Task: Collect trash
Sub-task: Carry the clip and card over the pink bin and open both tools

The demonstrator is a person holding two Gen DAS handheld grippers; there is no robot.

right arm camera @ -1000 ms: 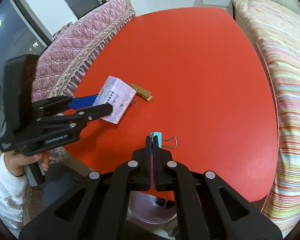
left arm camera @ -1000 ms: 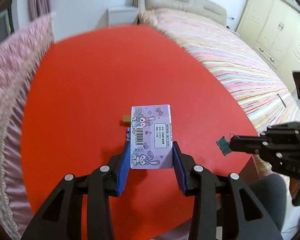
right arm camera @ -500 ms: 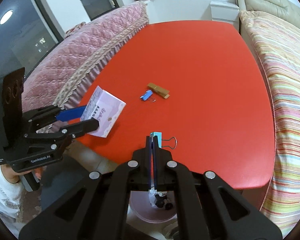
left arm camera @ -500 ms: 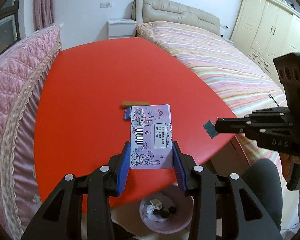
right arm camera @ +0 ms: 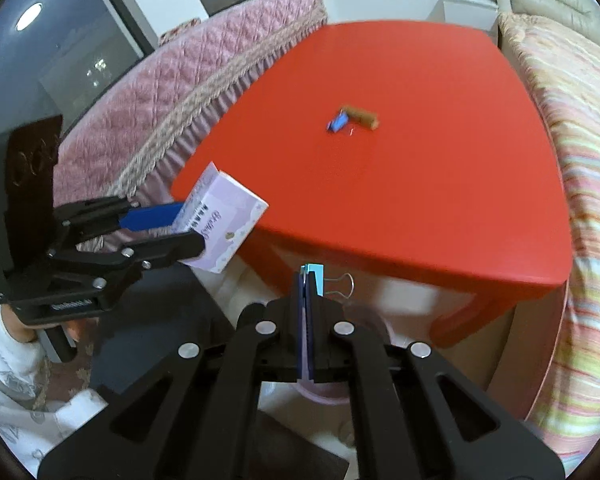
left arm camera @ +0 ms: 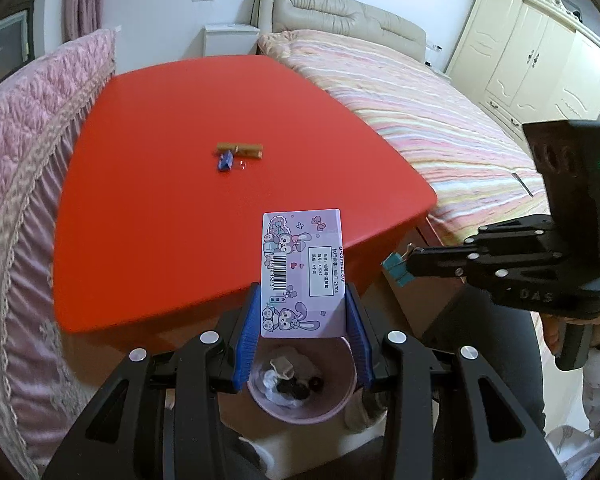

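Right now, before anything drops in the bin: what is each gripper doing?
Left gripper: shut on the purple card box.
Right gripper: shut on the teal binder clip.

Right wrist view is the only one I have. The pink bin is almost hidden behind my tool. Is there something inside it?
Observer: Yes. The left wrist view shows the pink bin holding white scraps and some dark pieces.
Operator: Is the purple box above it?
Observer: In that view the purple box, gripped by the left tool, appears just over the bin's far rim.
Operator: And my clip?
Observer: The teal binder clip in the right tool appears to the right of the bin, beyond the corner of the red table.
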